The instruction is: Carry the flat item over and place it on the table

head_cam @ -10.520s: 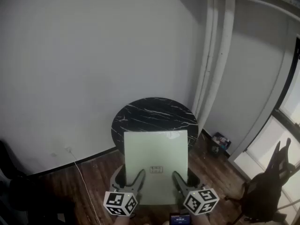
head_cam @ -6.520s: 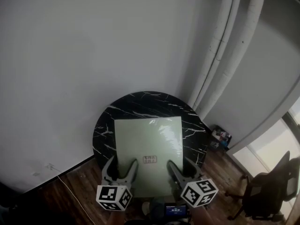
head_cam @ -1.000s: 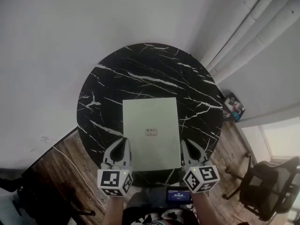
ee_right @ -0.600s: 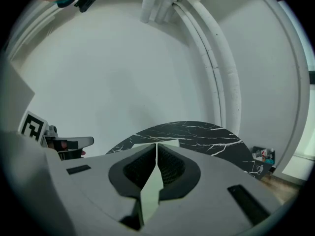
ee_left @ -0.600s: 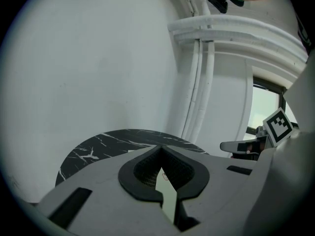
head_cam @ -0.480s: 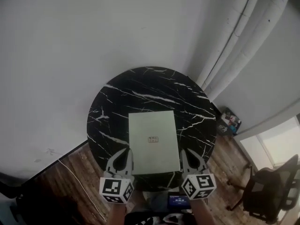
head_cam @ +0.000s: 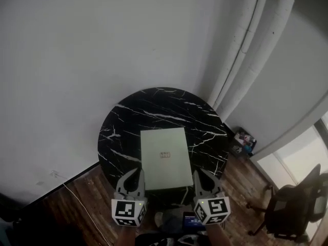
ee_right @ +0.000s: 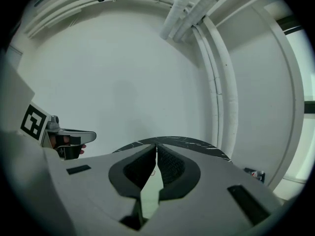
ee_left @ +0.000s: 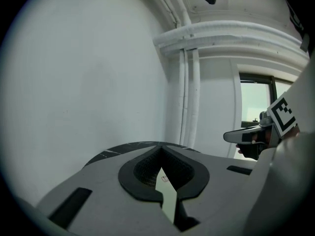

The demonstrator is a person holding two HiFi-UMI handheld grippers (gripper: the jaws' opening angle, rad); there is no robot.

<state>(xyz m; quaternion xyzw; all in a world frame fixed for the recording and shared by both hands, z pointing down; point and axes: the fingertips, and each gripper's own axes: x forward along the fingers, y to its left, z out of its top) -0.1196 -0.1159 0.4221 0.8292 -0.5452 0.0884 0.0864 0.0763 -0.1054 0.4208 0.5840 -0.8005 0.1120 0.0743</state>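
Marble table [head_cam: 154, 111] bears one flat item [head_cam: 164, 158]; left tool [head_cam: 136, 171], right tool [head_cam: 199, 171] seemingly empty.

Flat item released onto table; both grippers off it.

The pale green flat item [head_cam: 164, 155], earlier clamped at its near edge by both grippers and carried above the wooden floor [head_cam: 87, 204] short of the table, now lies flat on the round black marble table [head_cam: 154, 111], toward its near side. The left gripper [head_cam: 135, 172] and right gripper [head_cam: 200, 173] no longer grip it: jaws closed on nothing, drawn back just outside its near corners. The table shows smaller in the head view than a second ago.
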